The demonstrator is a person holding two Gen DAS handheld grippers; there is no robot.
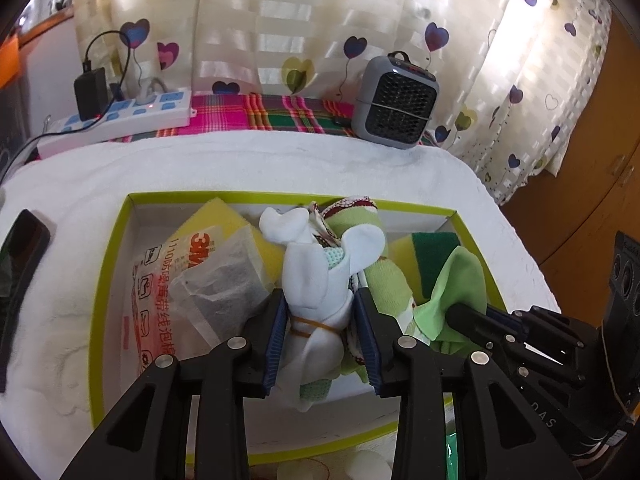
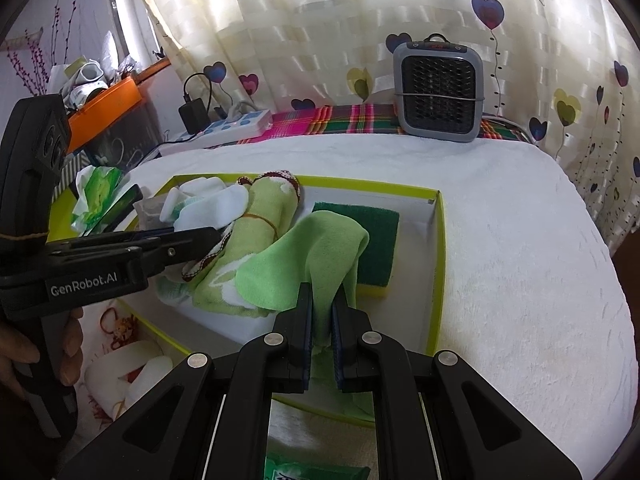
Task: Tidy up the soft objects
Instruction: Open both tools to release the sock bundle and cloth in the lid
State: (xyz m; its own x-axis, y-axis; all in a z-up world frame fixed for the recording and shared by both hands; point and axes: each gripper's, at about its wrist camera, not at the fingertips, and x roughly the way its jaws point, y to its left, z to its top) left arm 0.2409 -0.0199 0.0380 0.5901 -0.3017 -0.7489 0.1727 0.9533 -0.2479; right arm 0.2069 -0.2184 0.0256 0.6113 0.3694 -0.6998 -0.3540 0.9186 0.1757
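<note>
Socks (image 1: 316, 280), a white bundle bound with a rubber band, are lying in the green-rimmed box (image 1: 108, 248), between the jaws of the left gripper (image 1: 320, 312); the pads are standing slightly apart, apparently no longer pressing. Right gripper (image 2: 323, 312) is pinching a green cloth (image 2: 304, 256) above the scouring sponge (image 2: 372, 236). Placement appears under way; next, the cloth is needing a free spot beside the rolled towel (image 2: 248, 248).

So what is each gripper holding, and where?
Right gripper: pinches the light green cloth at its lower edge. Left gripper: straddles the white sock bundle, pads apart.
</note>
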